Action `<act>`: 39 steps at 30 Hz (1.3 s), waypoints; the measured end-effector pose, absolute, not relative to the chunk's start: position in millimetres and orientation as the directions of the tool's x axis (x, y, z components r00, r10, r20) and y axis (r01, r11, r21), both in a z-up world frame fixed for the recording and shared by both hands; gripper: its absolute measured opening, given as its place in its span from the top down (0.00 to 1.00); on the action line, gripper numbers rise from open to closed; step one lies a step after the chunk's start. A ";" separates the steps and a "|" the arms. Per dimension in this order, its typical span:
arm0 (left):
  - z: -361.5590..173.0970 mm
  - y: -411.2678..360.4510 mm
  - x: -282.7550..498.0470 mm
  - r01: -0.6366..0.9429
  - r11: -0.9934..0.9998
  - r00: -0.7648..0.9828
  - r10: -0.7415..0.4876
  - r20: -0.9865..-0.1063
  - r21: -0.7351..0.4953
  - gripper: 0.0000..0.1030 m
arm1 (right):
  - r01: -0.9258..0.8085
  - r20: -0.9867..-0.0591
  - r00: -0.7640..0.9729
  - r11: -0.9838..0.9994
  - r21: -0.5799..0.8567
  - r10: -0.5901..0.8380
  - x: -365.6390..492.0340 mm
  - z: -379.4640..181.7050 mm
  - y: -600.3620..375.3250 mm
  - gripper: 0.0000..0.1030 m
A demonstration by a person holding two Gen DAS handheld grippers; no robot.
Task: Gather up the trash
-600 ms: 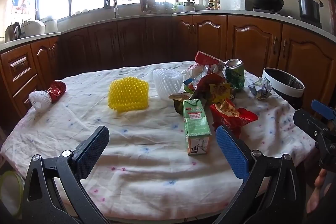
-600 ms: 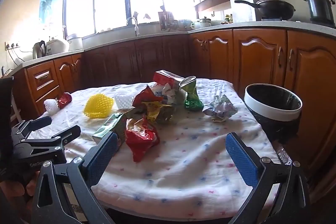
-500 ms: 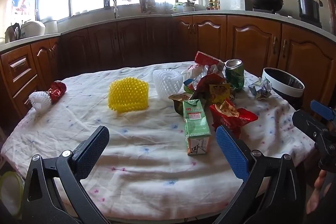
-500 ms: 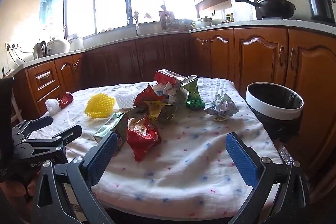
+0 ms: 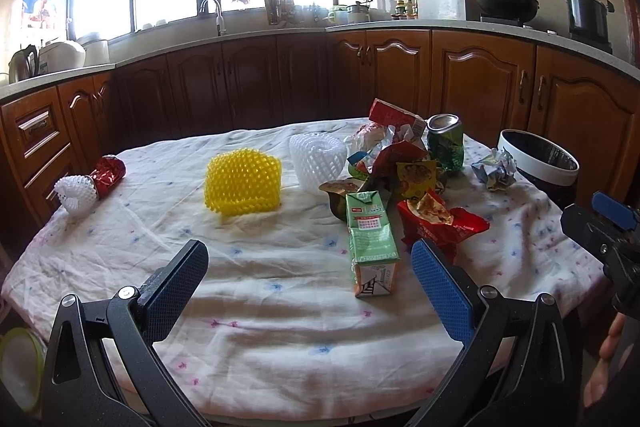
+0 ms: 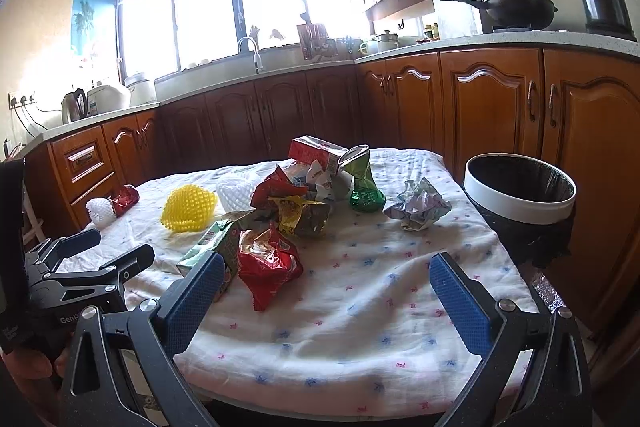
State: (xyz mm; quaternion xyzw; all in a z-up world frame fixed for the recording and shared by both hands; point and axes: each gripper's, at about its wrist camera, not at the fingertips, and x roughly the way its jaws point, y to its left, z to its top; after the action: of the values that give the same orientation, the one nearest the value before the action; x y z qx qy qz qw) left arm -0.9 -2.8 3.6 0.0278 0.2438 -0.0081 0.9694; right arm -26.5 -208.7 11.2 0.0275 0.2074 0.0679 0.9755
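Note:
Trash lies on a cloth-covered table (image 5: 260, 291): a green carton (image 5: 370, 239), a red snack bag (image 5: 436, 219) (image 6: 268, 259), a crushed green can (image 5: 444, 143) (image 6: 362, 183), crumpled paper (image 5: 494, 169) (image 6: 418, 205), a yellow foam net (image 5: 242, 183) (image 6: 188, 209), a white foam net (image 5: 316, 159), and a red wrapper with white net (image 5: 90, 179) at the far left. A white-rimmed bin (image 5: 538, 163) (image 6: 520, 191) stands by the table's right side. My left gripper (image 5: 308, 283) hangs open over the near edge, empty. My right gripper (image 6: 324, 291) is open too, short of the snack bag.
Brown kitchen cabinets (image 5: 400, 79) run behind and to the right of the table. A wok (image 5: 504, 1) and a pot (image 5: 588, 15) sit on the counter. The other gripper shows at each view's edge (image 5: 604, 223) (image 6: 80, 267), with a hand (image 5: 600, 383) below it.
The right wrist view has shifted slightly toward the table and bin. The left gripper stays almost still. Nothing on the table has moved.

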 end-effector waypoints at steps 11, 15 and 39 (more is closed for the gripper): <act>2.9 -3.0 -1.2 0.033 0.998 0.880 -0.004 -0.474 0.051 0.00 | -0.125 -0.400 0.904 0.988 0.091 0.151 -27.7 12.4 -209.6 0.00; 2.5 -3.0 -0.4 0.033 0.998 0.880 -0.005 -0.475 0.050 0.00 | -0.127 -0.399 0.904 0.988 0.090 0.153 -28.2 12.7 -208.2 0.00; 0.7 -4.5 0.3 0.037 0.998 0.878 -0.009 -0.479 0.049 0.00 | -0.145 -0.403 0.898 0.984 0.102 0.174 -26.6 11.4 -206.0 0.00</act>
State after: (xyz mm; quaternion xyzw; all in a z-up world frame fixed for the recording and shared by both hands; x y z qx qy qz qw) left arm 0.3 -4.5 0.7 0.0283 0.2470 -0.0120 0.9685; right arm -26.6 -206.0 11.4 0.0346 0.2100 0.0821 0.9736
